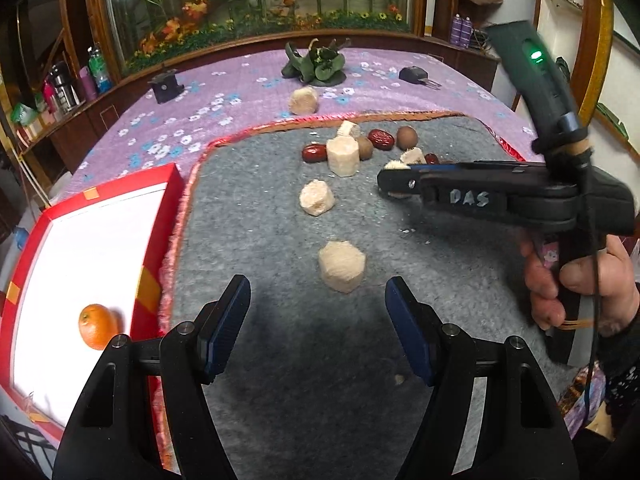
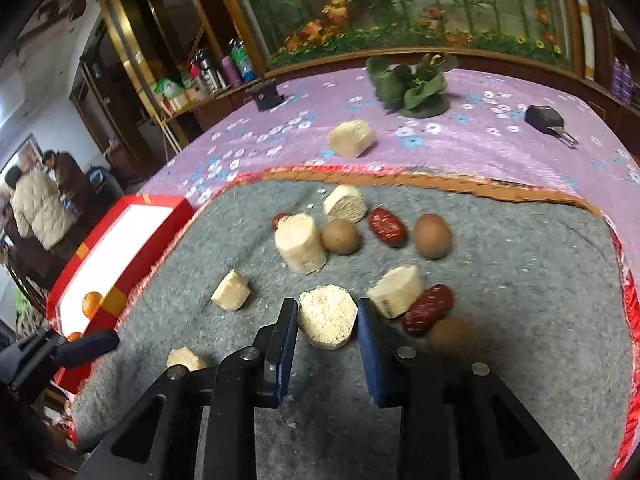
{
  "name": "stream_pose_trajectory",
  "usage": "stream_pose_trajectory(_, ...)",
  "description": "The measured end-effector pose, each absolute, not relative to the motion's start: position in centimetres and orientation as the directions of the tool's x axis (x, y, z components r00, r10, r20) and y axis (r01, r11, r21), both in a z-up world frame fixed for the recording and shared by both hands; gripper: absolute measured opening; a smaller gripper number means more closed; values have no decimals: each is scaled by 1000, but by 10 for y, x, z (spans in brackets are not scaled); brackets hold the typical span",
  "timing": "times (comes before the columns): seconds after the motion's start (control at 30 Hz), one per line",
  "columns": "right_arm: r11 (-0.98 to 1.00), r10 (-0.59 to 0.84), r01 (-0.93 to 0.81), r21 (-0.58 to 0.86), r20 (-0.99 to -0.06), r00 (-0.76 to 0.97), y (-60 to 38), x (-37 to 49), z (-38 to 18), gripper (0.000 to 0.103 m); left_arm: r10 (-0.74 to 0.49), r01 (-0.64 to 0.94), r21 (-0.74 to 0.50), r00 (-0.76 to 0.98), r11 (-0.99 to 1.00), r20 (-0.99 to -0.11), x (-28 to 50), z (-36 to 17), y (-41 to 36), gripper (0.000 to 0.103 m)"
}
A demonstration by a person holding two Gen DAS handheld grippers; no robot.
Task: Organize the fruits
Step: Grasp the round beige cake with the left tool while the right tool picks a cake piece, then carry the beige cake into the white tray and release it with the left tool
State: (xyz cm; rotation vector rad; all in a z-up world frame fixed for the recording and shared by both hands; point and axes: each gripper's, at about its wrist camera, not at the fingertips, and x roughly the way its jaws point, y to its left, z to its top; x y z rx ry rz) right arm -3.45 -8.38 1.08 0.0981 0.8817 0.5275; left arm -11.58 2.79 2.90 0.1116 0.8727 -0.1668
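Left gripper (image 1: 318, 308): my view shows black angular arms, blue ribbed pads, silver round screws at the pivots.
Right gripper (image 2: 328, 322): same black frame, blue pads, silver screws on my side.
Right gripper body (image 1: 504, 200): black, "DAS" handwritten in pale letters, dark green handle with a glowing green light, thin black cable running down.
Hand (image 1: 580, 292): I see a dark patterned sleeve at the wrist.

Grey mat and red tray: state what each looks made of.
Grey mat: looks like felt, matte and fuzzy, with lint specks. Red tray: likely glossy printed cardboard with a smooth white inside, going by its thin, straight walls and sharp folded corners.
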Motion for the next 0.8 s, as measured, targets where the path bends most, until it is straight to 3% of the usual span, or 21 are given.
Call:
stream_pose_trajectory(0.2,769,639,-386,509,-605,475,-110,-32,22,29,-42,147,59,605,987,-795,-99,21,15,69)
stream_pose_trajectory(0.33,753,653,-323,573,-592,473,-123,-26,19,29,-16,120,65,576,991,-817,-87,8,16,57)
stream_pose_trajectory(0.5,751,651,-300,588,-585,484,-128,-25,20,29,-43,133,46,596,990,-802,-86,8,15,46)
stream_pose_trajectory(0.63,749,654,-311,585,-580,485,-126,-26,21,29,-64,150,34,604,988,-794,-89,9,14,29)
stream_pose_trajectory(0.8,751,654,-324,575,-576,491,-125,-26,22,29,-61,140,32,612,990,-788,-91,11,12,29)
